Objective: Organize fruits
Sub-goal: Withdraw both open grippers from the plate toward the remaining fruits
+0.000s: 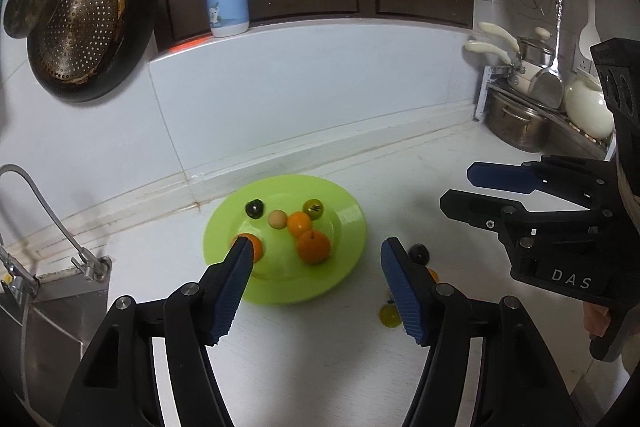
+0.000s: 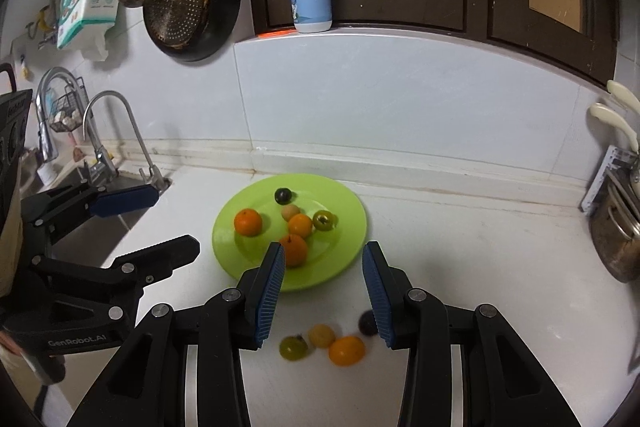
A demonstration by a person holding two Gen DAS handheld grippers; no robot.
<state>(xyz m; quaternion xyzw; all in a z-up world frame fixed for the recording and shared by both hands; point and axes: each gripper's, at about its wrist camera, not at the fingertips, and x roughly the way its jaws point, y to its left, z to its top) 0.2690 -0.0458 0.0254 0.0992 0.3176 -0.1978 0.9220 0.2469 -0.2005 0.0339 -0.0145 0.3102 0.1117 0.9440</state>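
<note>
6 fruits on green plate (image 2: 344, 259) (4 loose (image 2: 346, 350) beside its near rim)

A round green plate (image 2: 348, 247) is seen lying flat on the white surface (image 2: 480, 267). Six small fruits are laid on the plate. A dark round fruit (image 2: 283, 195) is set at the plate's far side. A pale peach-coloured fruit (image 2: 289, 212) is placed just in front of it. A small orange (image 2: 300, 225) is touching the pale one. A green-yellow fruit (image 2: 323, 220) is set just right of that. A bigger orange (image 2: 248, 222) is laid on the plate's left part. Another orange (image 2: 294, 249) is set nearest the front rim. Four more fruits are left off the plate, in front of it: a green one (image 2: 293, 347), a yellow one (image 2: 321, 335), an orange one (image 2: 346, 350) and a dark one (image 2: 365, 323).
</note>
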